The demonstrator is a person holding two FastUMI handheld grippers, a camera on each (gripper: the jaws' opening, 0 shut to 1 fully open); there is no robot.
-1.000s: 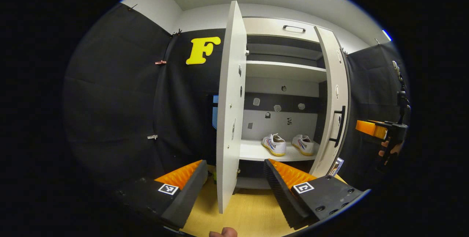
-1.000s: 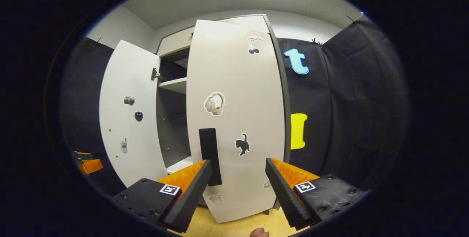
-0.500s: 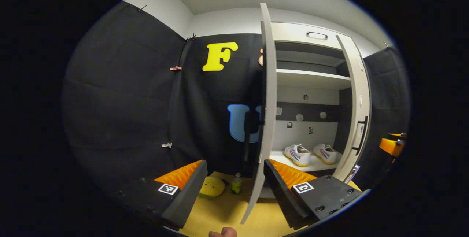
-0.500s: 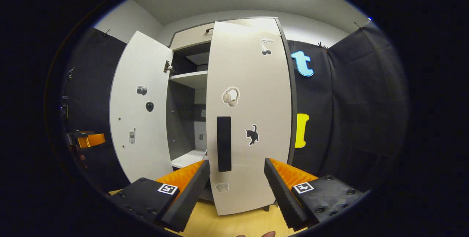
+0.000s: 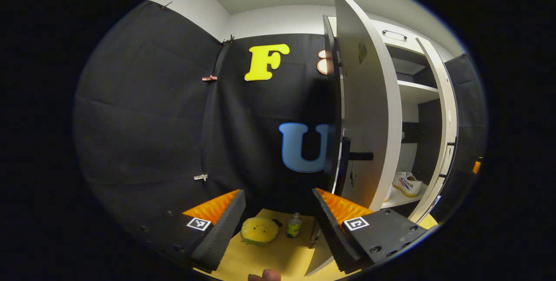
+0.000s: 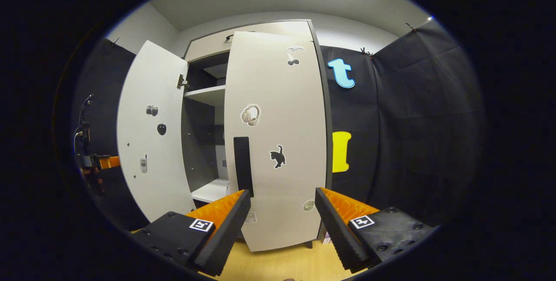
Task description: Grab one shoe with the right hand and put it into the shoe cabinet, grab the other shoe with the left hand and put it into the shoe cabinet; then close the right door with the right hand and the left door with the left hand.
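while the shoe cabinet (image 6: 260,42) stands on a yellow wood floor (image 5: 278,255), a plush toy (image 5: 259,230) and bottle (image 5: 295,225) lie left of it; left gripper (image 5: 278,224) and right gripper (image 6: 282,224) gape wide, empty.

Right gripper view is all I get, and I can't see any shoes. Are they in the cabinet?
Observer: Yes. The left gripper view shows a white shoe on the lower shelf. The left door blocks the rest of that shelf.
Operator: Is anything on the floor over there?
Observer: A yellow plush toy and a small bottle are on the wooden floor, left of that door, ahead of the open left gripper.
Operator: Has that door got a handle?
Observer: Yes, a black handle sticks out from its outer face.
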